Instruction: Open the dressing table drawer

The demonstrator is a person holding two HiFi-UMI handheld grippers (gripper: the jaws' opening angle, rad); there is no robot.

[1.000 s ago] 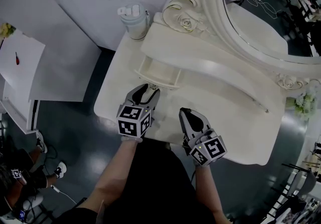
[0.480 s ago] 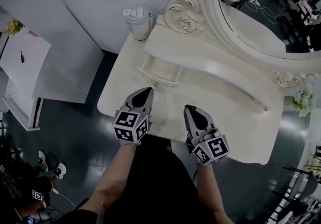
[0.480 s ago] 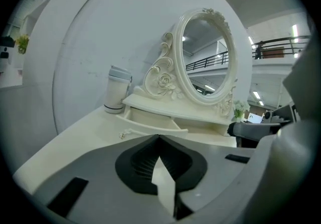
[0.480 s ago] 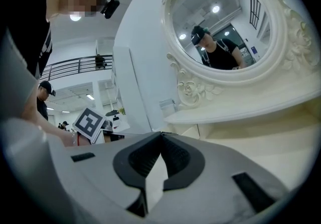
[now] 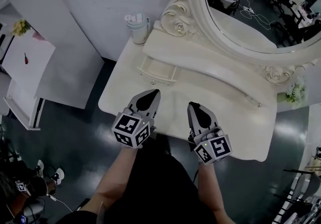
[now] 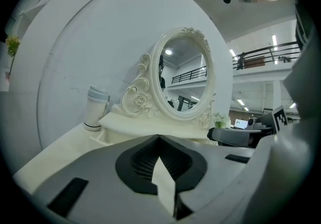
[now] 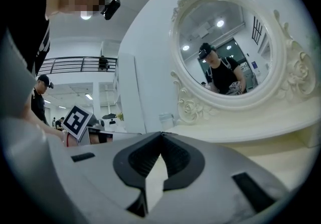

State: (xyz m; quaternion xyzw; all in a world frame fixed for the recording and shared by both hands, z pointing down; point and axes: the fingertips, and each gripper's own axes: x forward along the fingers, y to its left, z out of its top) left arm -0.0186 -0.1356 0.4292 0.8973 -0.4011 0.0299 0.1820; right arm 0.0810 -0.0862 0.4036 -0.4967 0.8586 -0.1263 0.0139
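The drawer (image 5: 158, 71), long side crosswise, lay just ahead of the left hand-held gripper (image 5: 153, 92). The right hand-held gripper (image 5: 193, 105) sat farther from the drawer. Both jaws were closed and empty.

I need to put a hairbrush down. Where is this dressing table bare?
Bare: the cream tabletop between the right gripper, the raised shelf and the right edge; left of the small open drawer. Crowded: the back corner by the white lidded cup and the front, under the left gripper.
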